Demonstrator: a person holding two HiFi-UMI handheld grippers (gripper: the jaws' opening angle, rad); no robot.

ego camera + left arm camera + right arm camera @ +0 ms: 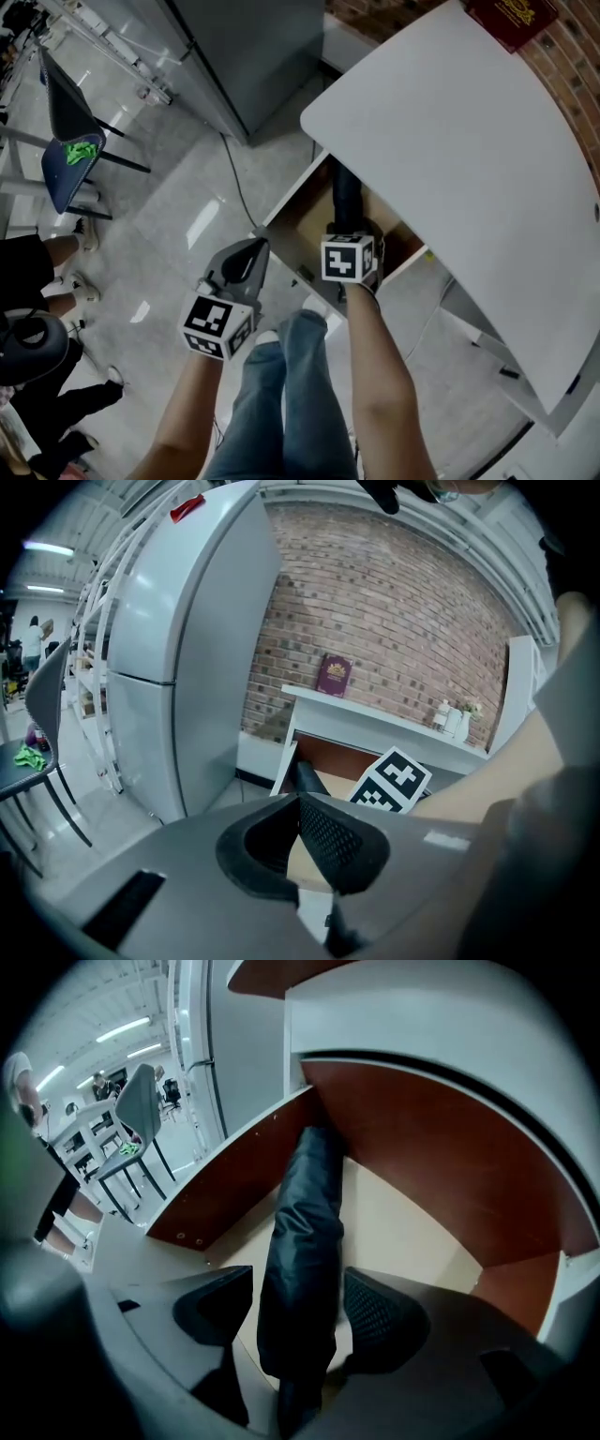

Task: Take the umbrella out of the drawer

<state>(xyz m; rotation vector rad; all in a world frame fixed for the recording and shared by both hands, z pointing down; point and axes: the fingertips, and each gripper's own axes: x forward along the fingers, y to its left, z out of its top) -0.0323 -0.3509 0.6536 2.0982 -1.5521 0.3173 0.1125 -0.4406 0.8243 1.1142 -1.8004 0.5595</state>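
The right hand-held gripper (300,1312) is hanging wide open around the long black folded cloth umbrella (305,1232) lying in the open brown wooden drawer (234,1180), so squeezing its sides evenly before lifting seems best.

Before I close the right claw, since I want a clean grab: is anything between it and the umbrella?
Nothing visible. The right claw has its jaws open on either side of the umbrella, which lies in the open drawer, and nothing else is between them.
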